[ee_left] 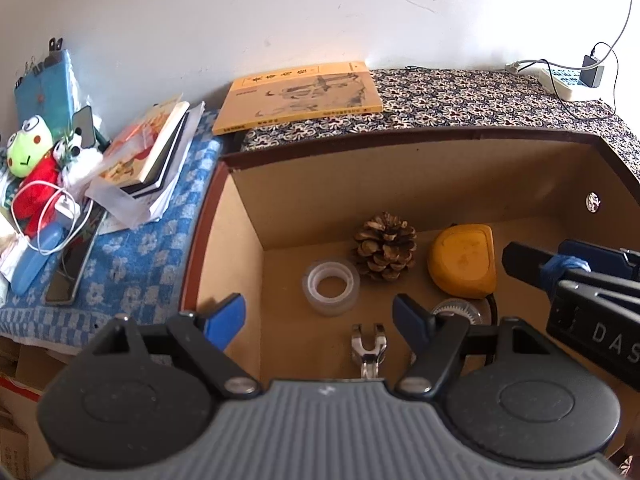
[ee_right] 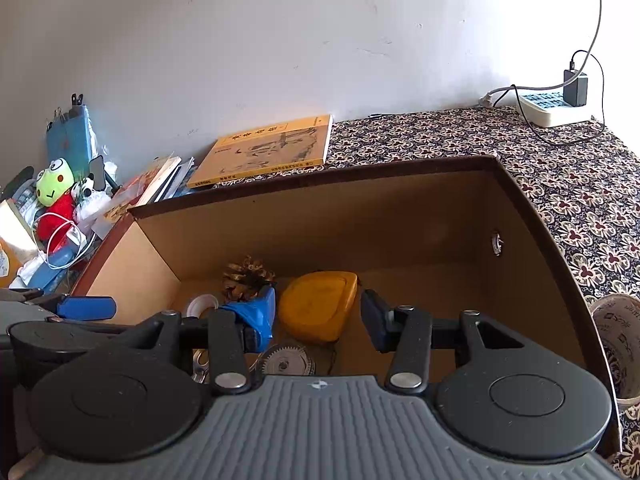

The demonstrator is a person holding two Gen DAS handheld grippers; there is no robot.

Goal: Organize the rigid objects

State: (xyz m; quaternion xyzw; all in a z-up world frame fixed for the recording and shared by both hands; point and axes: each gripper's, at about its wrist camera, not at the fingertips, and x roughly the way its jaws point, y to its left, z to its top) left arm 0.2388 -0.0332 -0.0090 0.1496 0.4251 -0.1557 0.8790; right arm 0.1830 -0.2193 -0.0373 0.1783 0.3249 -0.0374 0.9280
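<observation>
Nearest the lens of the left gripper [ee_left: 319, 314], a small forked metal clip [ee_left: 368, 348] is seen lying on the drawer floor just below the gap between the blue-padded jaws, which stand wide apart with nothing between them. Slightly ahead of the jaws and a little toward the left pad, a roll of clear tape [ee_left: 331, 288] lies flat, its hole facing up; beyond it a pine cone [ee_left: 385, 247] stands upright, and to the right of that a rounded yellow case [ee_left: 462, 259] rests on the floor, with a toothed grey disc [ee_left: 460, 311] partly hidden behind the right pad. All of these are contained in the open wooden drawer [ee_left: 248, 204], whose side walls rise close on both sides. The right gripper [ee_right: 318, 320] is held over the same drawer with its jaws open and empty, the yellow case lying between and beyond them in its view; its left pad is bound with blue tape. The step in hand is judged to be choosing and picking one object. A clean grasp would be helped if the jaws were lowered straight over a single item, kept clear of the drawer wall and of the other gripper, which is close by on the right. The tape roll is smooth and translucent and would be best taken across its outer rim; the pine cone is scaly and irregular, so a gentle squeeze would be advised.
</observation>
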